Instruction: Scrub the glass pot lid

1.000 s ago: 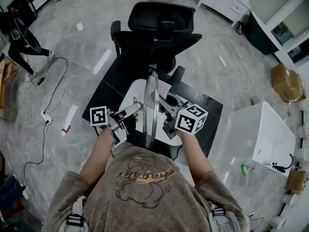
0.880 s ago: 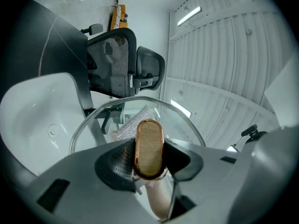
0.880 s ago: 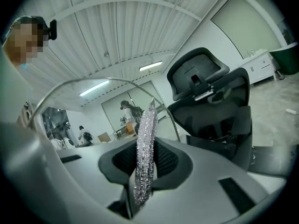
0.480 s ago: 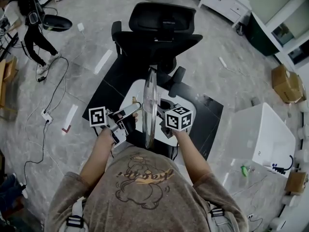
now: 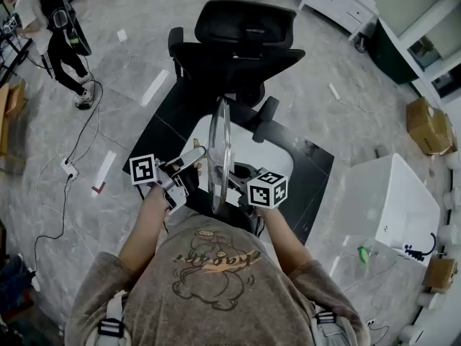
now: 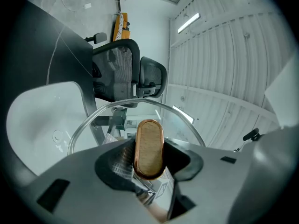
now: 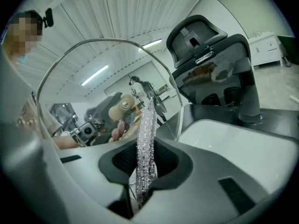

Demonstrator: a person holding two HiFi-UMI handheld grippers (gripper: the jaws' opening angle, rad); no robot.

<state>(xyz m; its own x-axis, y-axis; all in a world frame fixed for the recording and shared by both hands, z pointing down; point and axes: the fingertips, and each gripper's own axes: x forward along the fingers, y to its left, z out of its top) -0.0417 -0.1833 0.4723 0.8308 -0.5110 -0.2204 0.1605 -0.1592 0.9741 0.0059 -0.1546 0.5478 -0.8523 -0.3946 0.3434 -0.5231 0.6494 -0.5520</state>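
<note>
The glass pot lid (image 5: 218, 157) stands on edge over the white basin (image 5: 268, 150), seen edge-on in the head view. My left gripper (image 5: 194, 158) is shut on the lid's wooden knob (image 6: 149, 148), which fills the gap between its jaws; the lid's steel rim (image 6: 93, 118) arcs behind. On the lid's other face, my right gripper (image 5: 240, 184) is shut on a silvery mesh scrubber (image 7: 145, 148) that stands upright between its jaws, close against the glass (image 7: 93, 78). Through the glass the right gripper view shows the knob (image 7: 120, 107) and the left gripper (image 7: 86, 129).
The basin sits on a black table (image 5: 317, 171). A black office chair (image 5: 241, 42) stands just beyond it. A white cabinet (image 5: 392, 200) is at the right, a cardboard box (image 5: 428, 125) further right. Cables (image 5: 68, 171) lie on the floor at left, where a person (image 5: 50, 20) stands.
My right gripper with the scrubber has slid down the lid's face toward the near edge. The left gripper and lid have shifted slightly left. The person in the background has moved.
</note>
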